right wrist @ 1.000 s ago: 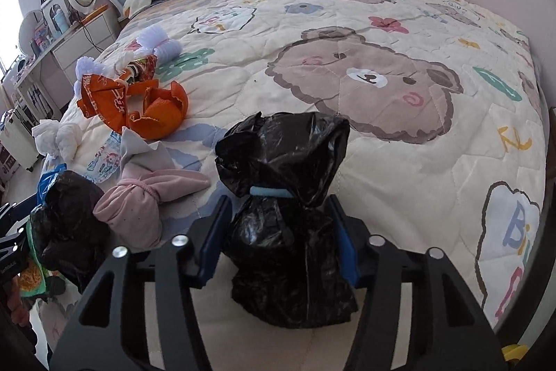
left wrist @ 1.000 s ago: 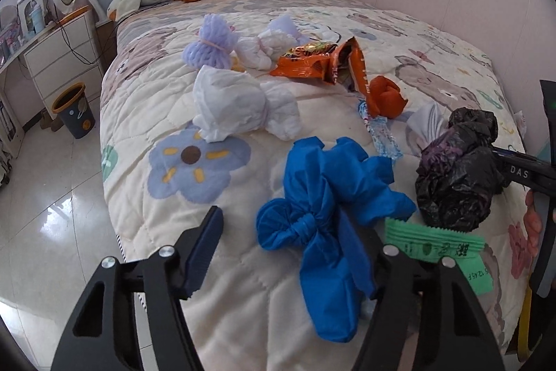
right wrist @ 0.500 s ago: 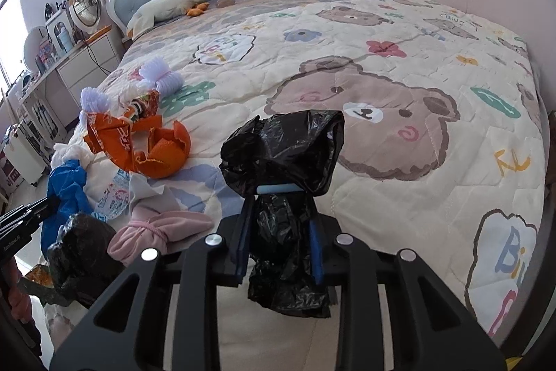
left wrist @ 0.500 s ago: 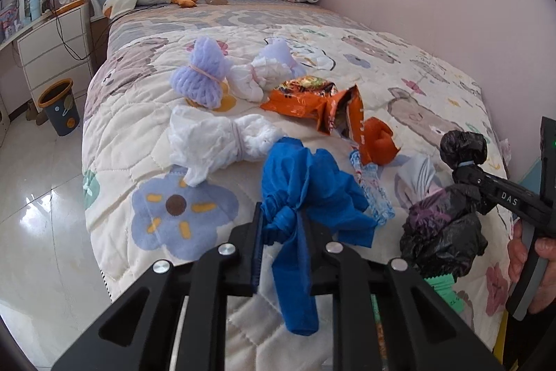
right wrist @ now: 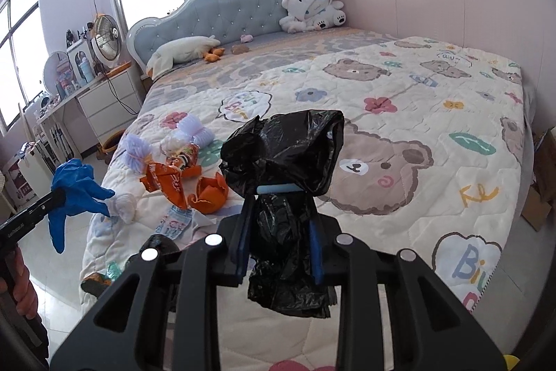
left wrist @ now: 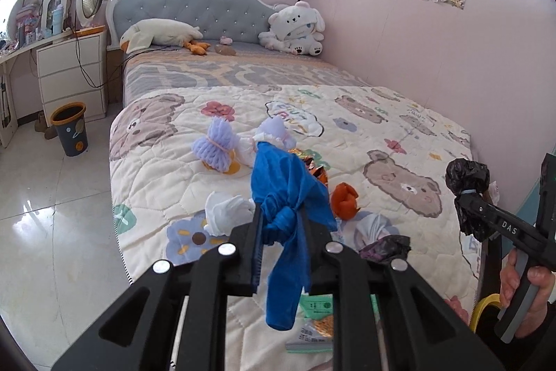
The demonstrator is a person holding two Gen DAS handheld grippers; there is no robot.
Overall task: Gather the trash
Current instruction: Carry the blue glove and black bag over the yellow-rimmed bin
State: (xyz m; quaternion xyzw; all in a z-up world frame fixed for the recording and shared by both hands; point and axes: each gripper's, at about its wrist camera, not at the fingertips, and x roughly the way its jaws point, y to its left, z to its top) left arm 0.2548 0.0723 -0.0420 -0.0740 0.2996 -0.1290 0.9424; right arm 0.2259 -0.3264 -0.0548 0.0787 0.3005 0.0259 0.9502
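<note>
A slip is judged the main risk: the black bag is pinched by the right gripper only at its tied neck, with slack plastic bulging above and hanging below, so a swing could pull it free over the bed. The blue bag is pinched at its knot by the left gripper, jaws pressed almost together; its long tail could snag on other litter. Both are held clear above the quilt. The bin stands well apart on the floor, so a long carry is expected. More trash remains on the bed: orange wrappers, a lilac bundle, a white bundle.
</note>
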